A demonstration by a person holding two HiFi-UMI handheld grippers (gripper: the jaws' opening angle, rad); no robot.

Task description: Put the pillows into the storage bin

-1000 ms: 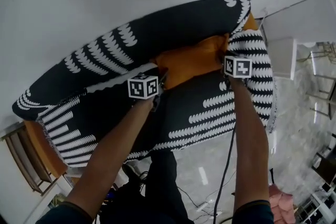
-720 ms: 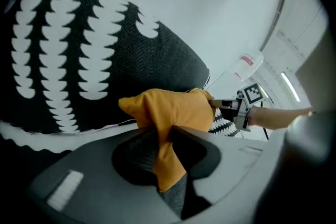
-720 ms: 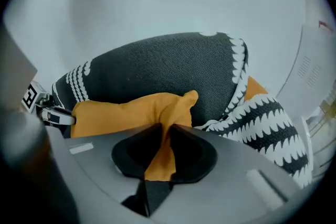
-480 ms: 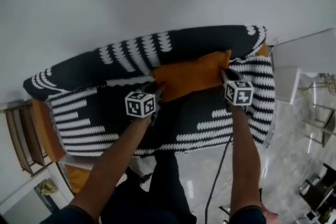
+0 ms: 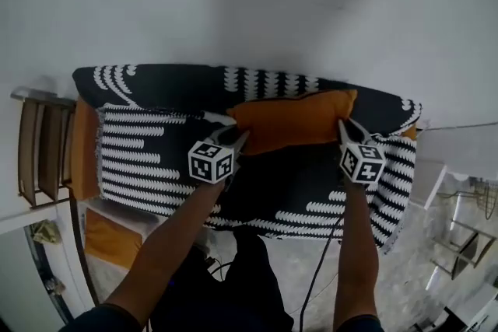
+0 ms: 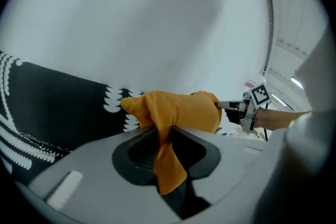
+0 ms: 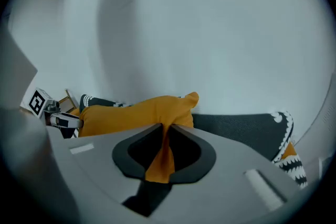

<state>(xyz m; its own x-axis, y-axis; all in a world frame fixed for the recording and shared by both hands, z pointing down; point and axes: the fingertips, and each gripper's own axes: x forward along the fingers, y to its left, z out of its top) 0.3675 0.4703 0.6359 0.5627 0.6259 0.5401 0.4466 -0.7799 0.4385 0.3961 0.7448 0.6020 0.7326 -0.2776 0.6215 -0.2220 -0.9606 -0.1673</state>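
An orange pillow (image 5: pixel 292 120) hangs in front of the backrest of a sofa draped in a black-and-white patterned cover (image 5: pixel 148 159). My left gripper (image 5: pixel 240 138) is shut on the pillow's left corner, and orange fabric (image 6: pixel 167 160) is pinched between its jaws. My right gripper (image 5: pixel 343 125) is shut on the right corner, with a fold of the pillow (image 7: pixel 160 157) squeezed between its jaws. The left gripper view shows the pillow (image 6: pixel 181 110) stretched towards the right gripper (image 6: pixel 231 106). No storage bin is in view.
A wooden slatted chair (image 5: pixel 39 148) stands left of the sofa, beside an orange sofa arm (image 5: pixel 82 155). A white wall (image 5: pixel 249 4) rises behind the sofa. White furniture (image 5: pixel 432 183) sits at the right. A black cable (image 5: pixel 323 264) hangs below my right arm.
The head view has swung round, so the sofa now lies level across the picture. Both grippers have stayed at the pillow's two ends, and the pillow sits closer to the backrest's top edge.
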